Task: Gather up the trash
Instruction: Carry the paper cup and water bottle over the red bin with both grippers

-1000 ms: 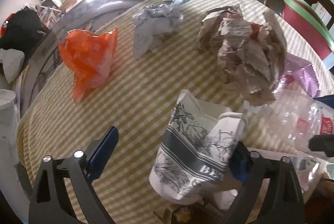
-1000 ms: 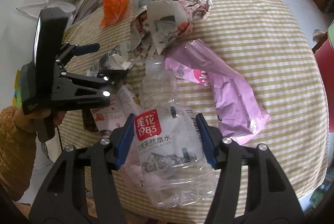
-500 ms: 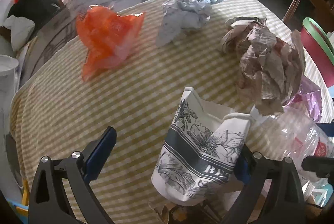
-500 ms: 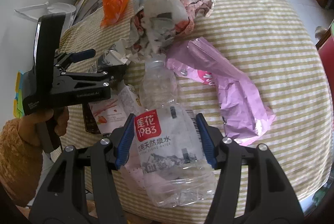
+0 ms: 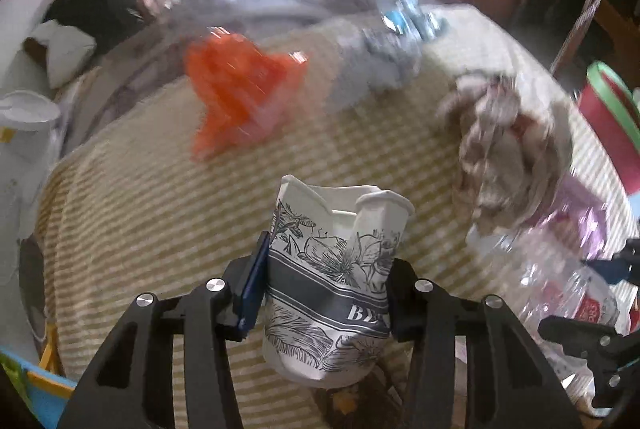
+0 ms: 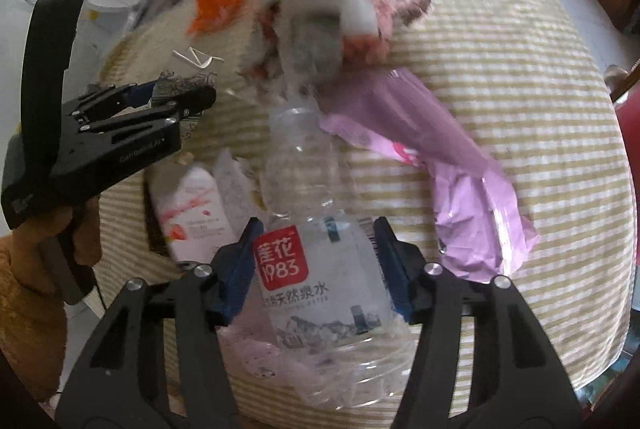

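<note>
My left gripper (image 5: 325,289) is shut on a crushed white paper cup (image 5: 336,285) with black flower print, held upright over the striped tablecloth (image 5: 160,209). My right gripper (image 6: 318,265) is shut on a crushed clear plastic water bottle (image 6: 316,229) with a red label, lying neck away from me. The left gripper also shows at the left of the right wrist view (image 6: 176,101), and the bottle at the right of the left wrist view (image 5: 560,285).
On the cloth lie an orange plastic bag (image 5: 240,89), a grey paper ball (image 5: 380,69), crumpled newspaper (image 5: 504,149), a blue wrapper (image 5: 412,17), a pink plastic wrapper (image 6: 440,149) and a white carton (image 6: 192,213). A red and green chair (image 5: 608,121) stands at the right.
My left gripper has closed on the paper cup, which now sits centred between the fingers. The view has swung and blurred. My right gripper still holds the bottle.
</note>
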Tool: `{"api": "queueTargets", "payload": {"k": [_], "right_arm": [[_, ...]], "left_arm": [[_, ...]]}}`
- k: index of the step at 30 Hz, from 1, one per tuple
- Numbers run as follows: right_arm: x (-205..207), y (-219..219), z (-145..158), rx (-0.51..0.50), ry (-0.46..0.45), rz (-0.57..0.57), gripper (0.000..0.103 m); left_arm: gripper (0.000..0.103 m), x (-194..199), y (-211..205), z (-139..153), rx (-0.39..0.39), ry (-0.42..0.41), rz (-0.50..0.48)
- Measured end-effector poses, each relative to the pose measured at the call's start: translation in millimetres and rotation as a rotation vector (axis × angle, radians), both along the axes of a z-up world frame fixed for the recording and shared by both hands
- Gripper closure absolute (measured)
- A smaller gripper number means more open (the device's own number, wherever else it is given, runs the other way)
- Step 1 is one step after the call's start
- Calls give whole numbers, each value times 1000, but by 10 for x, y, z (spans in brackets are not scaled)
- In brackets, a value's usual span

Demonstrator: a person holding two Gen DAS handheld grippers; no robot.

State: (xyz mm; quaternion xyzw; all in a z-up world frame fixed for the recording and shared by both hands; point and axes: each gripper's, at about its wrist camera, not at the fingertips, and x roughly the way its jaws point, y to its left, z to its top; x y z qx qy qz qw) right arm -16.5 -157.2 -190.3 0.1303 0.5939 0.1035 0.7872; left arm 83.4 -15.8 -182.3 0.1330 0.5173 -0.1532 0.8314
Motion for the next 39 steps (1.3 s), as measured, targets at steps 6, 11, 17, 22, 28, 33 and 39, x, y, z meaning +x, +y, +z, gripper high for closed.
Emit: {"api": "queueTargets", "payload": {"k": [6, 11, 17, 22, 28, 33, 39], "right_arm": [[13, 11, 316, 76, -70, 3, 51], [30, -50, 548, 160, -117, -17, 51], [50, -54, 964, 188, -223, -28, 51], [37, -198, 1233, 144, -306, -63, 51], [31, -416, 1236, 128, -315, -122, 51], [-28, -563, 1222, 125, -320, -149, 51], [-75, -782, 1215, 120, -330, -166, 51]], "left_arm": [[58, -108, 211, 434, -56, -95, 128], [58, -207, 343, 790, -101, -170, 172], [58, -260, 308, 1080, -154, -213, 201], [58, -302, 204, 1217, -179, -238, 187], [58, -330, 82, 1243, -181, -242, 160], [58, -349, -15, 1213, -186, -224, 146], [58, -426, -264, 1217, -175, -217, 114]]}}
